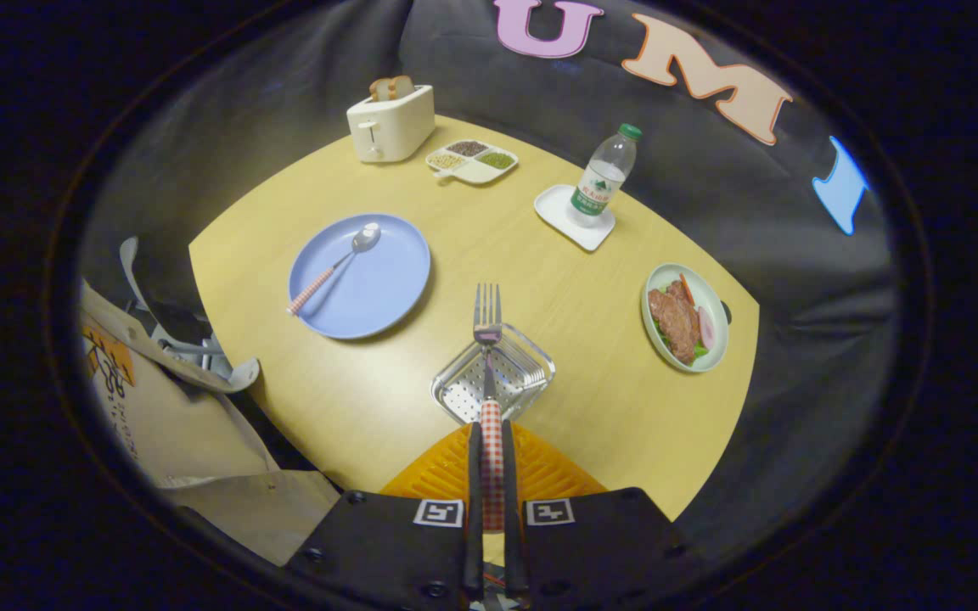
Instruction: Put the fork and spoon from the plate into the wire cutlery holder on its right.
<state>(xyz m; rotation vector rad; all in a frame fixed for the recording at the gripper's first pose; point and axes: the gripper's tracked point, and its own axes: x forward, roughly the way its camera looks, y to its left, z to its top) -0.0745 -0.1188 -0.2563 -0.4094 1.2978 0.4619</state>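
One fork [487,327] is clamped by its checked handle between both fingers of the claw [491,441], tines pointing to 12 o'clock out over the metal holder [493,382]. To finish this step well, I judge the fork should be tipped upright above the holder's middle, lowered until it sits inside, and only then let go, so it does not topple across the rim. At about 10 o'clock from the fingers, well apart, the spoon [334,270] lies on the blue plate [387,297].
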